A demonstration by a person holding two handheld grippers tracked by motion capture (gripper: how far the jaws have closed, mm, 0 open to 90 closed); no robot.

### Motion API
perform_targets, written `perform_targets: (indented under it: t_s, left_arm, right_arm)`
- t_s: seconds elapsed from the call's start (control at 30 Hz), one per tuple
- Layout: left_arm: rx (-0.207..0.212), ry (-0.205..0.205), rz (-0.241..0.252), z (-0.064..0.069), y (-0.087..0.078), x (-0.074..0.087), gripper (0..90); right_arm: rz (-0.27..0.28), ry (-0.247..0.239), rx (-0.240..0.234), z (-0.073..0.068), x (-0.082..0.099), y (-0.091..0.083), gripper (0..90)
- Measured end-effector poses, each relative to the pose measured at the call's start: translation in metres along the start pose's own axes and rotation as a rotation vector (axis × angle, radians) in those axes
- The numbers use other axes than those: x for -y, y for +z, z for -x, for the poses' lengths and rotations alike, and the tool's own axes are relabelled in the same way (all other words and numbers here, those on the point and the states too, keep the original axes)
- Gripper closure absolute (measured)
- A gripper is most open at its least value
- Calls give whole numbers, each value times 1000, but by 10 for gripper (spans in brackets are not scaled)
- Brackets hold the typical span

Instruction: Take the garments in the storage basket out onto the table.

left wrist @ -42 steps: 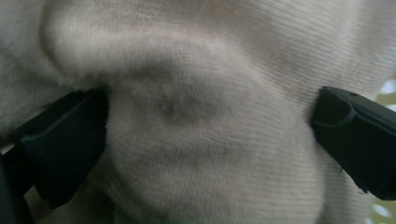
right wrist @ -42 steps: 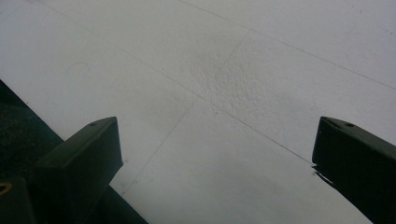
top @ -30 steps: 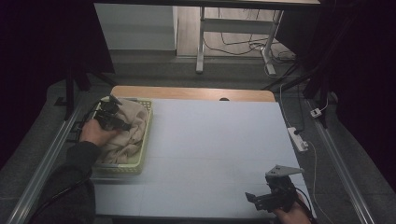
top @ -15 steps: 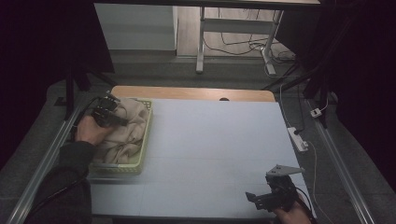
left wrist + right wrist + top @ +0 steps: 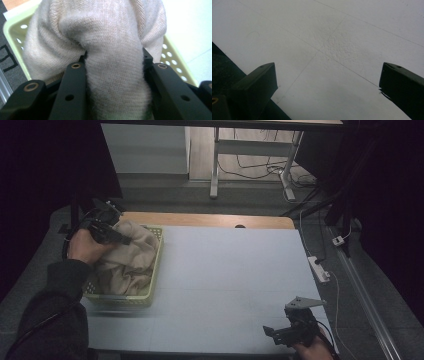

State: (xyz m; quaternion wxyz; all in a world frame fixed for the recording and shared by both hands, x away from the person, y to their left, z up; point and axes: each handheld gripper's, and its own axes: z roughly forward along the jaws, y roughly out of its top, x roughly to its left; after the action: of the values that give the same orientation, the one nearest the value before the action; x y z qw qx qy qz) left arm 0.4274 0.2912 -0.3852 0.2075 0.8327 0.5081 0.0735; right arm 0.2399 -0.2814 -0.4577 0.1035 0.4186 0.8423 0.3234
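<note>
Over the bench's left edge our left claw (image 5: pixel 113 75) pinches a soft, light sweater (image 5: pixel 100 37) by a thick fold above the basket (image 5: pixel 152 270), right claw (image 5: pixel 327 82) spread.

Left gripper (image 5: pixel 113 62): matte black flat jaws, brass-coloured bushings and small round holes along the links. Dark sleeve (image 5: pixel 60 305) to the wrist, black cable looping beside it. Right gripper (image 5: pixel 280 332): black body, grey three-cornered plate on top.
</note>
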Motion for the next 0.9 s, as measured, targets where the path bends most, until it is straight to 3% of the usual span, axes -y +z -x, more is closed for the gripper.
perform_targets:
  t_s: [0.23, 0.67, 0.9]
  left_arm:
    - [-6, 40, 4, 6, -24, -11, 641]
    - [6, 65, 102, 15, -75, -29, 642]
    - [42, 59, 165, 18, -101, -35, 642]
  right_arm:
    - [0, 1, 1, 0, 0, 0, 13]
    - [1, 1, 3, 1, 0, 0, 13]
    - [2, 0, 2, 1, 0, 0, 13]
